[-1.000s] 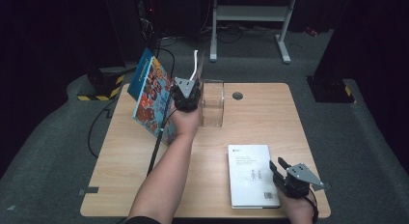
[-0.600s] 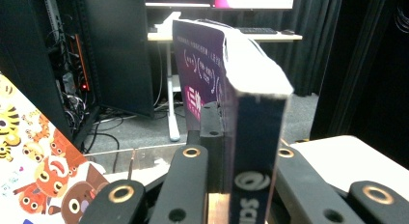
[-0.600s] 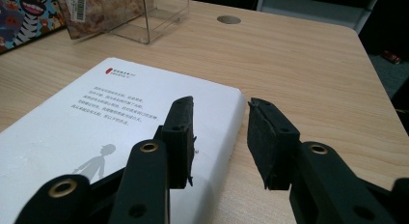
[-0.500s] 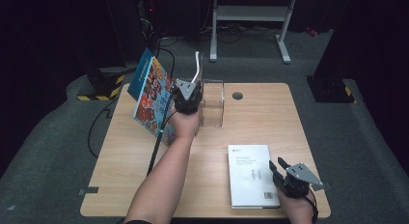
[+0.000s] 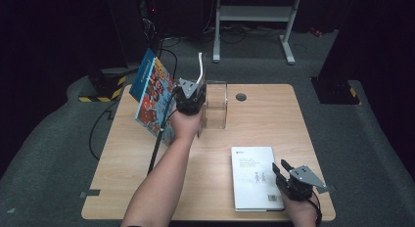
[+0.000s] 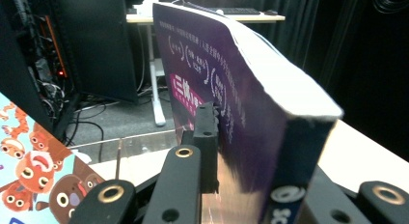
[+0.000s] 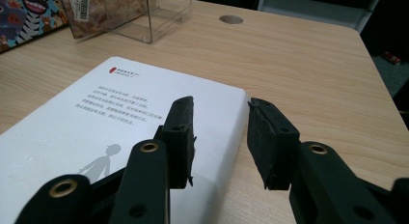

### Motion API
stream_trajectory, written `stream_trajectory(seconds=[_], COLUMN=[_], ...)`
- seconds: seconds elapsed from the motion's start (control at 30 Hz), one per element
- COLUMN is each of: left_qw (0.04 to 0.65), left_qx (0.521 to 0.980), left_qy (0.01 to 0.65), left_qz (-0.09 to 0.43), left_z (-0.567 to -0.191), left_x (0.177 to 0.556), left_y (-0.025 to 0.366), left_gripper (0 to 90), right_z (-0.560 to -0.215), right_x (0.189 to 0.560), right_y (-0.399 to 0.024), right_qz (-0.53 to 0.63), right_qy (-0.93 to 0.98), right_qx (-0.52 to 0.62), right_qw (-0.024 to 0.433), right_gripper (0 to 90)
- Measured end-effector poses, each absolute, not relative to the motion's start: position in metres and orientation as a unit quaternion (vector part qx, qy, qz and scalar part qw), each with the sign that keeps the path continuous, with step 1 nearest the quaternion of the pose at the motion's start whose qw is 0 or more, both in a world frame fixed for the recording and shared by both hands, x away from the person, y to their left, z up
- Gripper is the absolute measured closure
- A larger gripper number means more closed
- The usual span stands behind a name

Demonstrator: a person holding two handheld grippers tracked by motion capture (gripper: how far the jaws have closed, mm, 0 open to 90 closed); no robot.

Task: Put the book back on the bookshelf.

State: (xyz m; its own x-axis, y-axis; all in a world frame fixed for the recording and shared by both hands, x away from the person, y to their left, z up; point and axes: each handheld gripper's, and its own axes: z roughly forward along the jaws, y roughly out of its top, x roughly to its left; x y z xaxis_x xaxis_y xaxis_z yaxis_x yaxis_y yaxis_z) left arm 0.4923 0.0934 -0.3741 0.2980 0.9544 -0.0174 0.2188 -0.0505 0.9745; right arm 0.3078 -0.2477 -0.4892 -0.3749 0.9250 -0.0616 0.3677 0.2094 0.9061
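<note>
Little has shifted since a second ago; only the left gripper (image 5: 190, 96) has just eased its jaws slightly, still pinching the thick purple book (image 6: 241, 103) upright beside the clear stand (image 5: 215, 104), the colourful picture book (image 5: 152, 97) close alongside. Near the table's (image 5: 274, 114) front edge, the right gripper (image 7: 219, 139) hovers part-spread over the white book (image 5: 255, 175).

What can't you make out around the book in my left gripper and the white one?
Left gripper view: the purple book, its lower end behind the jaws of the left gripper, which have just been opening around it.
High view: whether that book stands inside the clear holder; hand and gripper cover it.
Right gripper view: whether the open right gripper touches the white book.
</note>
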Motion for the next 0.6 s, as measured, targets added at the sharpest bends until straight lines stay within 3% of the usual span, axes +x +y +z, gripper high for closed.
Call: stream_trajectory(seconds=[0.4,0.6], left_qw=[0.508,0.508], left_qx=[0.644,0.651], left_qy=[0.460,0.446], left_qz=[0.342,0.345], left_z=[-0.377,-0.373], left_x=[0.493,0.489], left_y=[0.100,0.105], left_gripper=[76.7,71.3], right_z=[-0.489,-0.489], right_x=[0.308,0.308], right_y=[-0.248,-0.248], right_qz=[0.432,0.433], right_qy=[0.708,0.706], right_qx=[0.456,0.457], right_qw=[0.323,0.324], right_gripper=[62.1,62.1])
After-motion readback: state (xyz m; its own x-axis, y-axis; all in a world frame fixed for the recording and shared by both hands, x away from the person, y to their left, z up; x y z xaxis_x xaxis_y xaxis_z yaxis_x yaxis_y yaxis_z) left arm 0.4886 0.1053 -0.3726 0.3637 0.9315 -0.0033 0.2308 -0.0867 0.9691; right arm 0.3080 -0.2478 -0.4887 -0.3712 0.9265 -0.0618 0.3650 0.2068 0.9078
